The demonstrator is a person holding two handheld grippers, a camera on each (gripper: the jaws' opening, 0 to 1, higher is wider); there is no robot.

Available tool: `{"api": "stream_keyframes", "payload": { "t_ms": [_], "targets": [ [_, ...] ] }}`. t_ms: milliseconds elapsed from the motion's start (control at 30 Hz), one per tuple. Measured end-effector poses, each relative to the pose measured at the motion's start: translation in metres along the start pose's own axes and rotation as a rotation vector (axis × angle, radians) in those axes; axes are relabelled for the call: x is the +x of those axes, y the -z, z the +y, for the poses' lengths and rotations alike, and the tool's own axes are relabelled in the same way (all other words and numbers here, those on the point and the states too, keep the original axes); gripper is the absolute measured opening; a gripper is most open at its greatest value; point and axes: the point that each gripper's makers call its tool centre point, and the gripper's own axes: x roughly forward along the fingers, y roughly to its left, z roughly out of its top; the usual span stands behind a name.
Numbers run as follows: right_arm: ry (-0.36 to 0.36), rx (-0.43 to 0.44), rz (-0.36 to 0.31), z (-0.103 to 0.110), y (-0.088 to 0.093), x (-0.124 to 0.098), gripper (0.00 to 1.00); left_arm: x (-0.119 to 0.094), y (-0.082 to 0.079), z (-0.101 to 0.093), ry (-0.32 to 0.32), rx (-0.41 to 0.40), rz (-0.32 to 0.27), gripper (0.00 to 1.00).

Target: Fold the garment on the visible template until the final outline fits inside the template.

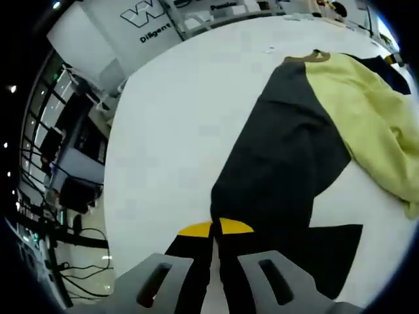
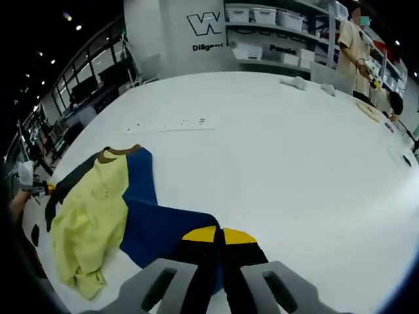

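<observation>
A garment in pale yellow (image 1: 366, 111) and dark blue (image 1: 288, 150) lies spread on the white table (image 1: 170, 131). My left gripper (image 1: 215, 229) is at the bottom of the left gripper view, its yellow-tipped jaws shut on the dark fabric's near edge. In the right gripper view the same garment (image 2: 98, 203) lies at the left, with its brown collar (image 2: 118, 152) pointing away. My right gripper (image 2: 219, 235) is shut on the corner of the blue panel (image 2: 157, 229). A dark flap (image 1: 334, 252) of cloth lies flat beside the left gripper.
The broad white table (image 2: 281, 163) stretches to the right and far side. Small labels (image 2: 170, 123) and some white items (image 2: 294, 82) lie on it. A person (image 2: 353, 46) stands at the far right by shelves of bins (image 2: 275, 26). A hand (image 2: 14, 203) shows at the left edge.
</observation>
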Motion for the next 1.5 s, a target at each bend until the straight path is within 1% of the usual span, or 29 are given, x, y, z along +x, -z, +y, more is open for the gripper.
{"api": "stream_keyframes", "payload": {
  "t_ms": [33, 133, 233, 333, 400, 433, 467, 533, 600, 733, 833, 967, 1000, 1033, 1067, 1100, 1167, 1200, 1267, 1300, 1333, 1367, 1400, 1467, 1500],
  "targets": [
    [0.007, 0.004, 0.004, -0.004, 0.001, 0.001, 0.0, 0.001, 0.0, 0.003, -0.014, 0.01, 0.004, 0.01],
    [0.029, 0.019, 0.015, -0.01, 0.004, 0.004, 0.0, 0.003, -0.002, 0.008, -0.028, 0.013, 0.01, 0.01],
    [0.053, 0.02, 0.019, -0.017, 0.005, 0.008, 0.0, 0.005, -0.001, 0.013, -0.044, -0.011, 0.018, 0.01],
    [0.068, 0.02, 0.024, -0.022, 0.006, 0.01, 0.0, 0.007, -0.002, 0.017, -0.052, -0.008, 0.021, 0.01],
    [0.113, 0.013, 0.036, -0.031, 0.008, 0.011, 0.0, 0.008, -0.002, 0.02, -0.057, -0.006, 0.023, 0.01],
    [0.123, 0.008, 0.048, -0.034, 0.01, 0.011, 0.0, 0.008, -0.001, 0.022, -0.064, -0.009, 0.025, 0.01],
    [0.128, 0.018, 0.055, -0.036, 0.01, 0.012, 0.0, 0.008, 0.0, 0.026, -0.076, -0.047, 0.025, 0.01],
    [0.12, 0.026, 0.053, -0.038, 0.009, 0.012, 0.0, 0.009, 0.0, 0.028, -0.075, -0.051, 0.023, 0.01],
    [0.112, 0.031, 0.059, -0.038, 0.01, 0.011, 0.0, 0.011, 0.002, 0.033, -0.09, -0.05, 0.027, 0.01],
    [0.105, -0.007, 0.089, -0.039, 0.016, 0.01, 0.0, 0.012, 0.003, 0.039, -0.106, -0.051, 0.033, 0.01],
    [0.112, -0.026, 0.098, -0.043, 0.018, 0.01, 0.0, 0.013, 0.004, 0.043, -0.119, -0.045, 0.034, 0.01],
    [0.1, -0.02, 0.091, -0.046, 0.019, 0.011, 0.0, 0.014, 0.005, 0.046, -0.113, -0.049, 0.03, 0.01],
    [0.099, -0.021, 0.092, -0.045, 0.019, 0.011, 0.0, 0.014, 0.005, 0.047, -0.111, -0.056, 0.03, 0.01],
    [0.1, -0.026, 0.092, -0.045, 0.02, 0.012, 0.0, 0.014, 0.005, 0.046, -0.108, -0.088, 0.031, 0.01],
    [0.1, -0.045, 0.085, -0.044, 0.019, 0.013, 0.0, 0.014, 0.005, 0.046, -0.104, -0.116, 0.03, 0.02],
    [0.102, -0.087, 0.072, -0.044, 0.016, 0.014, 0.0, 0.013, 0.004, 0.045, -0.098, -0.124, 0.021, 0.02],
    [0.106, -0.091, 0.063, -0.043, 0.014, 0.014, 0.0, 0.011, 0.003, 0.044, -0.085, -0.164, 0.01, 0.07],
    [0.103, -0.095, 0.061, -0.041, 0.014, 0.014, 0.0, 0.009, 0.002, 0.045, -0.084, -0.159, 0.002, 0.11],
    [0.114, -0.101, 0.066, -0.042, 0.014, 0.013, 0.09, 0.005, 0.002, 0.048, -0.091, -0.184, -0.004, 0.25],
    [0.115, -0.103, 0.059, -0.041, 0.012, 0.012, 0.12, 0.003, 0.001, 0.047, -0.083, -0.186, -0.013, 0.31],
    [0.112, -0.097, 0.043, -0.04, 0.009, 0.01, 0.14, 0.002, 0.0, 0.043, -0.056, -0.195, -0.024, 0.37],
    [0.106, -0.091, 0.033, -0.039, 0.007, 0.008, 0.14, 0.0, 0.001, 0.039, -0.035, -0.216, -0.027, 0.41],
    [0.103, -0.083, 0.02, -0.038, 0.004, 0.006, 0.16, -0.002, 0.001, 0.037, -0.027, -0.221, -0.034, 0.44],
    [0.087, -0.075, -0.011, -0.033, -0.001, 0.001, 0.23, -0.009, 0.0, 0.034, -0.025, -0.211, -0.055, 0.51],
    [0.073, -0.073, -0.024, -0.029, -0.003, 0.0, 0.28, -0.013, -0.003, 0.03, -0.01, -0.208, -0.082, 0.55]
  ]
}}
